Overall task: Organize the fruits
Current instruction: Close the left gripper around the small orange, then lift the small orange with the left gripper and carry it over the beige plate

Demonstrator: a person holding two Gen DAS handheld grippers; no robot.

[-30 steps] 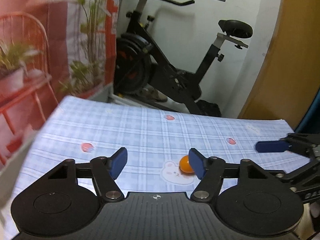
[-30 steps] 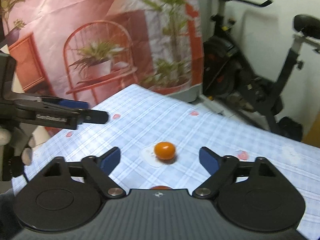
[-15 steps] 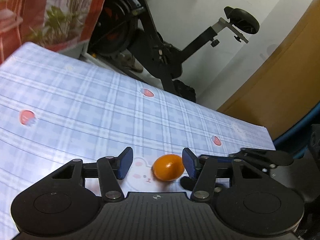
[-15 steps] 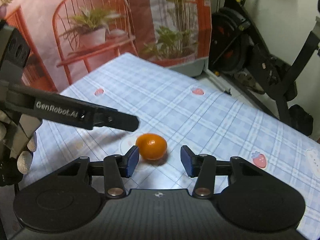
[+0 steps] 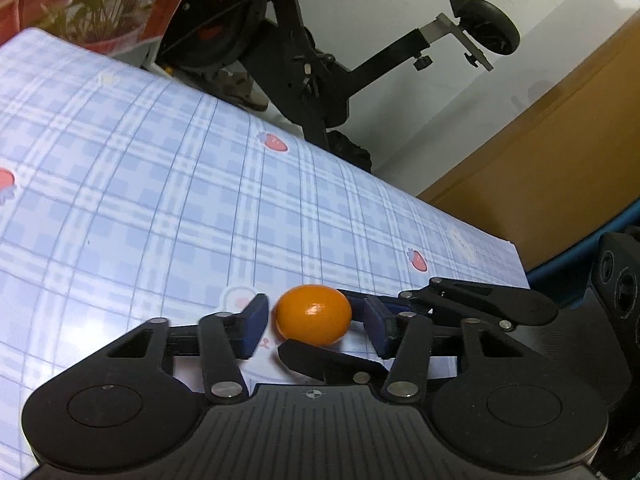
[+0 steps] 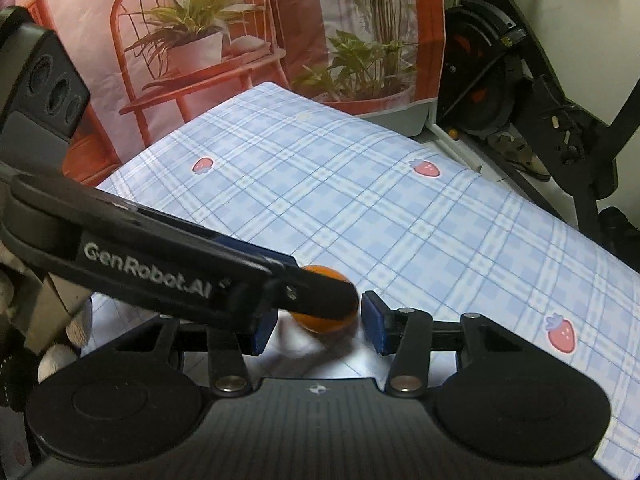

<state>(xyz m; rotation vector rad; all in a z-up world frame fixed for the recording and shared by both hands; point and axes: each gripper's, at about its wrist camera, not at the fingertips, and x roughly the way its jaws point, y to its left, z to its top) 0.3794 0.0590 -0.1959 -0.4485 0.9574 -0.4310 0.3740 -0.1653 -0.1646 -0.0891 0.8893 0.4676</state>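
A single small orange fruit lies on the blue plaid tablecloth. My left gripper straddles it, its jaws closing, with a thin gap still showing at each blue pad. From the right, the right gripper's fingers reach in, one behind the fruit and one in front. In the right wrist view the fruit sits between the narrow jaws of my right gripper; the pads do not visibly press on it. A left gripper finger crosses over the fruit and hides its top.
A black exercise bike stands past the table's far edge. A printed backdrop of plants and a chair hangs at the back left. A wooden panel is off to the right. A gloved hand holds the left gripper.
Both grippers came down onto the fruit and narrowed their jaws. The fruit now sits between both pairs of pads, and the left finger has slid across it in the right view.
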